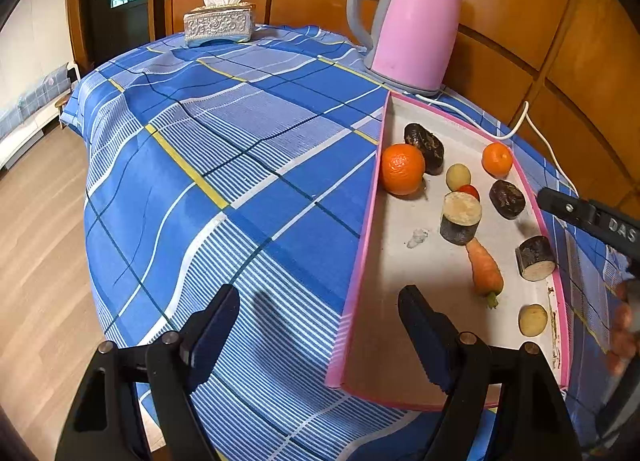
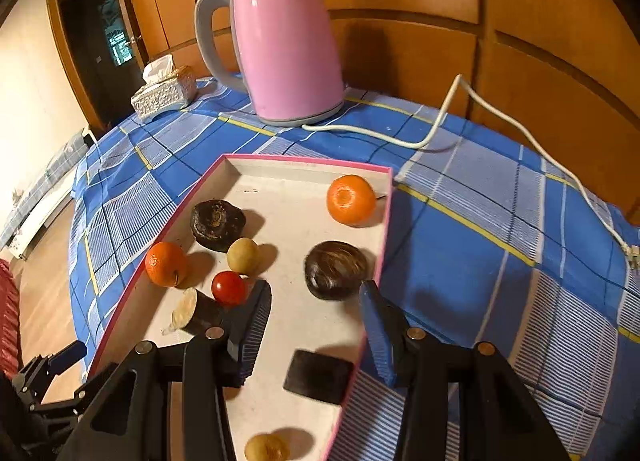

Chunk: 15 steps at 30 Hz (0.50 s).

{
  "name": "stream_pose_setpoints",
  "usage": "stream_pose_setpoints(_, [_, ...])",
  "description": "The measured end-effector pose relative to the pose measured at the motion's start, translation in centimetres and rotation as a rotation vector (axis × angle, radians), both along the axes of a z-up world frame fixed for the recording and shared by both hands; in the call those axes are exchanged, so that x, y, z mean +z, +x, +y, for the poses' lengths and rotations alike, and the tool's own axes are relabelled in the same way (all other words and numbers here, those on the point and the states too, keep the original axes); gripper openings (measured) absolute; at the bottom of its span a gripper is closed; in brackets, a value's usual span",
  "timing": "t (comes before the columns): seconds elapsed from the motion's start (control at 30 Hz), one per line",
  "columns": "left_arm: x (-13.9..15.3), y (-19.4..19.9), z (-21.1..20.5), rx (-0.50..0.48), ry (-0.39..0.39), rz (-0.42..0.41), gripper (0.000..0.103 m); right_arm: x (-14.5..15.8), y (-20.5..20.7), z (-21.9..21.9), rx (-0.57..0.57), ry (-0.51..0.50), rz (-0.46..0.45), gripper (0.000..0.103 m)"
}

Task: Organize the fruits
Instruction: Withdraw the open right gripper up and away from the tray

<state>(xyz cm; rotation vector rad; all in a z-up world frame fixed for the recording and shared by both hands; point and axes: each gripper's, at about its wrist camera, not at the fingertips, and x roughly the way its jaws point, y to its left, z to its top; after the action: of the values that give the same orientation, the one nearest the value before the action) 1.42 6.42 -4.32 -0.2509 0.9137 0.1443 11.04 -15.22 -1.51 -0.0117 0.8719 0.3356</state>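
Just beyond the right claw [image 2: 316, 325] (fingers apart, empty) lies a dark chestnut [image 2: 335, 270].

Table under a blue plaid cloth [image 1: 224, 149]; on it a pink-rimmed tray [image 1: 362, 261]; pink kettle [image 1: 412, 25]; tissue box [image 1: 219, 26].

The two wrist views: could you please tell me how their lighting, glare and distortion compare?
Left wrist view: even light, a small glare spot on the kettle, strong fisheye bending of the tablecloth lines, dark corners. Right wrist view: warmer and dimmer, hard shadows beside the fruit in the tray, the kettle's shadow on the wooden wall, the same barrel bending.
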Motion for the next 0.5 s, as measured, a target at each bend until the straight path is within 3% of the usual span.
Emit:
stream_pose_setpoints(0.3, [1.3, -0.5, -0.8, -0.023, 0.017, -0.043, 0.093, 1.1, -4.3, -1.4, -0.079, -0.030, -0.059, 0.047])
stream_pose_setpoints(0.5, [3.0, -1.5, -1.9, -0.046, 0.056, -0.106, 0.103, 0.8, -7.7, -2.2, -0.158, -0.074, -0.091, 0.055])
